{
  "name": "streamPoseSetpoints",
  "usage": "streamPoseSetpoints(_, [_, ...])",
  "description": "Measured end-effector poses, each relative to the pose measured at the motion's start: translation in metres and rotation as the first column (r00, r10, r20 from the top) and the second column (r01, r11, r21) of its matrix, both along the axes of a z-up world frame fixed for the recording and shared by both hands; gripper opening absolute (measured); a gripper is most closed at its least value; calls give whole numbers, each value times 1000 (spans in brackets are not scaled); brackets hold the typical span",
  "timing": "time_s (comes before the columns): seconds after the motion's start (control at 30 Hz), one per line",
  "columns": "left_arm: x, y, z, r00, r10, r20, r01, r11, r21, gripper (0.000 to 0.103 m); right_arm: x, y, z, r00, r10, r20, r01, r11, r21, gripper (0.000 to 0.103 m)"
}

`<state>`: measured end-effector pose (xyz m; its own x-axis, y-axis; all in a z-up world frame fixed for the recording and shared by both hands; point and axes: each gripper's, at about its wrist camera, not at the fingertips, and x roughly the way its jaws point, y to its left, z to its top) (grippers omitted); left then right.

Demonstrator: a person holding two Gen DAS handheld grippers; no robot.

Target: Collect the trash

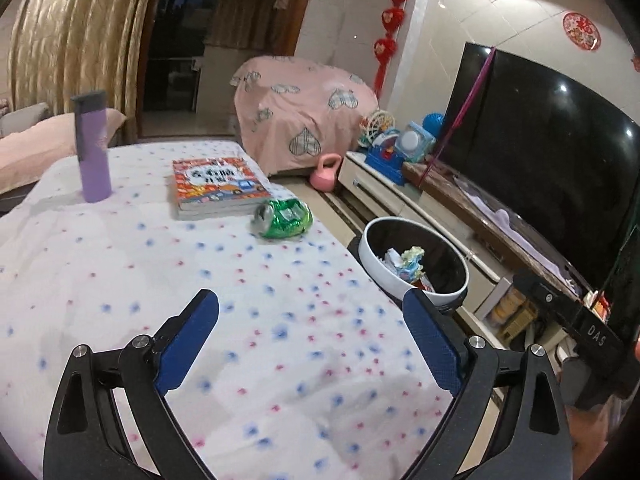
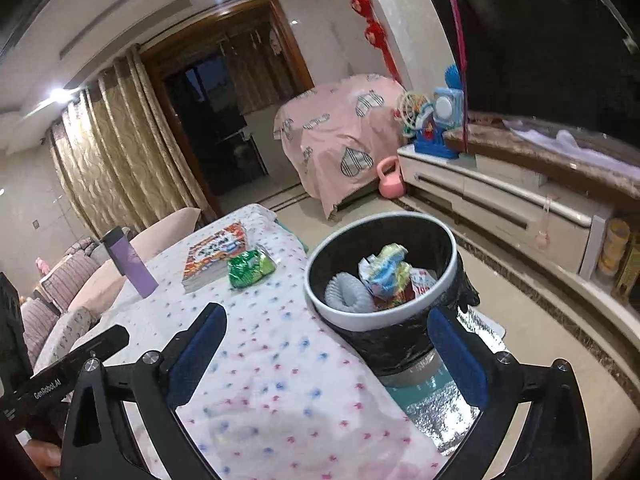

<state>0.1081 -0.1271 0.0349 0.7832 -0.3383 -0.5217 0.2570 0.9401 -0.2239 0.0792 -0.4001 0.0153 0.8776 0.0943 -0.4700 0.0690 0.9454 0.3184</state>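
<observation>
Trash status is judged from both wrist views, read left to right.

On the table, covered by a dotted cloth, a purple bottle is seen upright at the far left. It appears intact and is probably not waste. Next to it, toward the middle, a stack of books lies flat; this too is taken to be kept.

Just beside the books, near the table's right edge, a crushed green can lies on its side. It is the only evident trash left on the table. No gripper touches it.

Further right, off the table edge, a bin stands on the floor, lined with a black bag. Inside it, crumpled wrappers and a pale coiled item are seen. Part of the collection is therefore judged done.

The left gripper is held over the near part of the table, jaws wide apart, nothing between them. The right gripper is held at the table's corner by the bin, jaws likewise wide apart and empty.

Remaining work, as judged: the can is to be picked up and dropped into the bin. Trash elsewhere in the room cannot be ruled out from these views.
</observation>
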Motion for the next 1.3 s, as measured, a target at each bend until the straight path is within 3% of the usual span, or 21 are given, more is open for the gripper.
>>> streamPoseSetpoints(0.1, [-15,6,11,999,5,42,-5,1000,-1,97,-12,18,18,999,13,43,-10,998,-65,102])
streamPoseSetpoints(0.17, [-26,10,18,997,19,81,-20,1000,3,103,-26,29,29,995,8,98,3,994,-111,103])
streamPoseSetpoints(0.27, [-44,13,18,989,59,134,-63,998,28,103,-50,40,37,982,-53,181,84,982,-167,103])
streamPoseSetpoints(0.4, [-62,14,7,974,112,197,-127,990,68,103,-69,50,25,965,-126,230,177,960,-217,103])
streamPoseSetpoints(0.53, [-74,11,-3,953,138,269,-176,976,125,103,-72,52,11,968,-122,221,169,963,-208,103])
streamPoseSetpoints(1.3, [-84,12,-15,948,172,269,-221,962,162,103,-82,75,4,973,-89,214,147,949,-277,103])
